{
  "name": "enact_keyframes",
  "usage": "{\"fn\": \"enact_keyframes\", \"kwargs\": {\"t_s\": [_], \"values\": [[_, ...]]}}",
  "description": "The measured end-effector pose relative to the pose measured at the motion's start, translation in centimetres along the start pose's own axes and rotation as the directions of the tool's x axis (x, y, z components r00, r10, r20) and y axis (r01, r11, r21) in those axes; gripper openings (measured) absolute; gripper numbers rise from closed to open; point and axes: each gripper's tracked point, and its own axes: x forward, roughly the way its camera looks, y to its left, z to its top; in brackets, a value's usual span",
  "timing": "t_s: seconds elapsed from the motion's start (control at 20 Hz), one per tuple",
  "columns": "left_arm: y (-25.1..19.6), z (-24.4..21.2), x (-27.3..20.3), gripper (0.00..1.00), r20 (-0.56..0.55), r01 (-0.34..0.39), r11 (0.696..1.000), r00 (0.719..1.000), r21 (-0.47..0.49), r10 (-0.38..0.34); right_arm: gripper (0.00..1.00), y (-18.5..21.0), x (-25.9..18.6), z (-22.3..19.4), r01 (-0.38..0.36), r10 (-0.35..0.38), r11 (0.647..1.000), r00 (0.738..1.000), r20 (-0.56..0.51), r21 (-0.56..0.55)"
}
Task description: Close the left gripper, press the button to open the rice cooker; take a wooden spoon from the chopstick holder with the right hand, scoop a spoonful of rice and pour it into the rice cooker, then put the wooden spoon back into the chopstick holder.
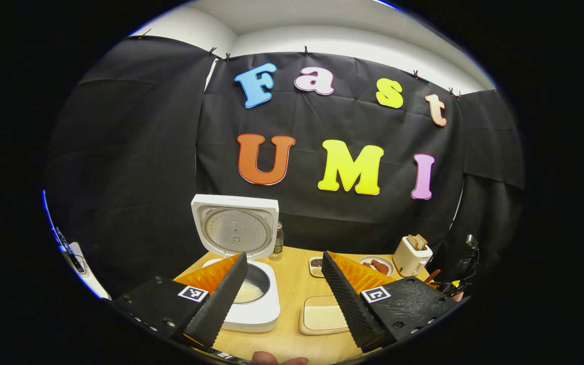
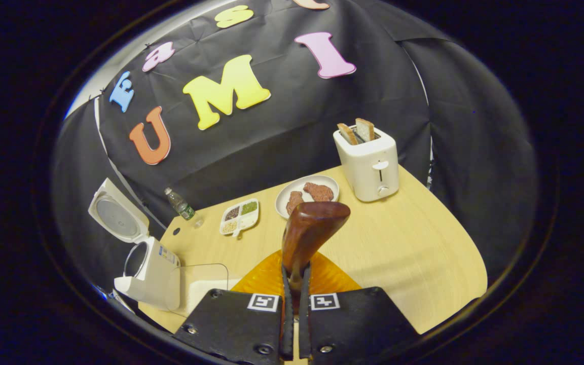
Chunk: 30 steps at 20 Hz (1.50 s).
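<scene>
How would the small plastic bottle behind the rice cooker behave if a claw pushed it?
The bottle is tall, narrow and upright, so it would probably tip rather than slide. It looks like thin clear plastic, likely light. Once down, its round body might roll across the table.

A: How does the left hand-held gripper point(image 1: 284, 296) look?
B: It has two flat bodies with small screws, and each carries a square black-and-white marker. Its fingers point(image 1: 221, 299) have ribbed inner faces.
A: And the right hand-held gripper point(image 2: 295, 284)?
B: The same build: two plates, one marker on each, screws near the bottom edge.
</scene>
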Motion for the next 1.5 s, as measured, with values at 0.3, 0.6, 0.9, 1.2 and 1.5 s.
{"fn": "enact_keyframes", "kwargs": {"t_s": [0.3, 0.6, 0.9, 1.2, 1.5], "values": [[0.8, 0.0, 0.2, 0.94, -0.021, -0.019, 1.000, 1.000, 0.007, 0.019, 0.10, -0.3, 2.2, -2.6, 0.009, -0.010, 0.997, 1.000, -0.011, -0.081], [0.8, -0.1, 0.1, 0.94, -0.028, -0.017, 1.000, 0.999, 0.015, 0.017, 0.12, -0.4, 2.7, -3.0, 0.006, -0.006, 0.997, 1.000, 0.006, -0.075], [1.2, 1.0, -0.3, 0.94, 0.003, -0.010, 1.000, 1.000, -0.004, 0.010, 0.23, -1.0, 1.9, -1.9, 0.040, -0.037, 0.997, 0.998, 0.048, -0.061], [1.6, 2.4, -0.1, 0.94, 0.044, 0.020, 0.999, 0.999, -0.026, -0.018, 0.81, -0.8, -1.9, 3.0, 0.075, -0.065, 0.995, 0.987, 0.150, -0.063], [4.3, 6.3, 2.2, 0.94, 0.115, -0.001, 1.000, 0.993, -0.029, 0.004, 0.96, 1.5, -8.5, 9.7, 0.124, -0.077, 0.984, 0.944, 0.321, -0.126]]}}
